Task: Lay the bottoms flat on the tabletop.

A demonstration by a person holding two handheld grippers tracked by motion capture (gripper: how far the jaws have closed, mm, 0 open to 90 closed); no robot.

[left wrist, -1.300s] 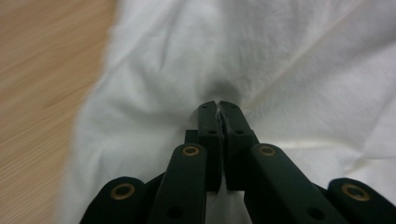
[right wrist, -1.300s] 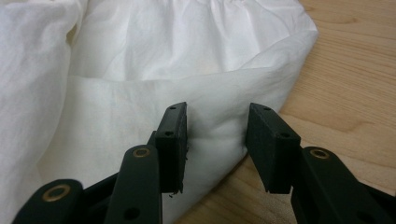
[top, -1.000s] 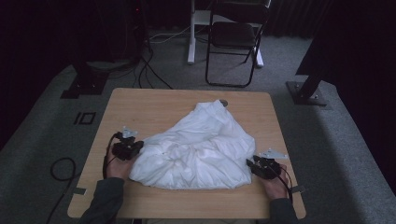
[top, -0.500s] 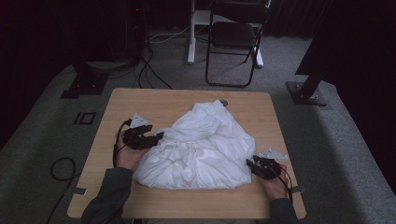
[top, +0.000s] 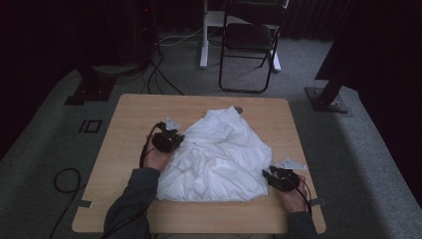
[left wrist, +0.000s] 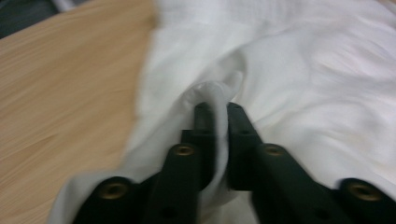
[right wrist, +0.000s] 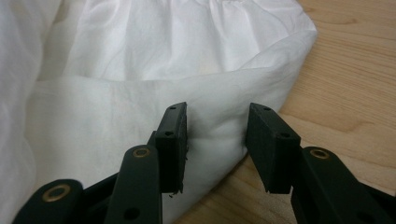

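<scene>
Left gripper [left wrist: 215,112], jaws closing, pinches white cloth [top: 219,154]; right gripper [right wrist: 215,144] level, jaws parted.

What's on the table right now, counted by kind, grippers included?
White cloth: 1
Black grippers: 2, the left gripper shut on a fold of the cloth, the right gripper open at the cloth's corner
Total: 3, all on the wooden table
</scene>
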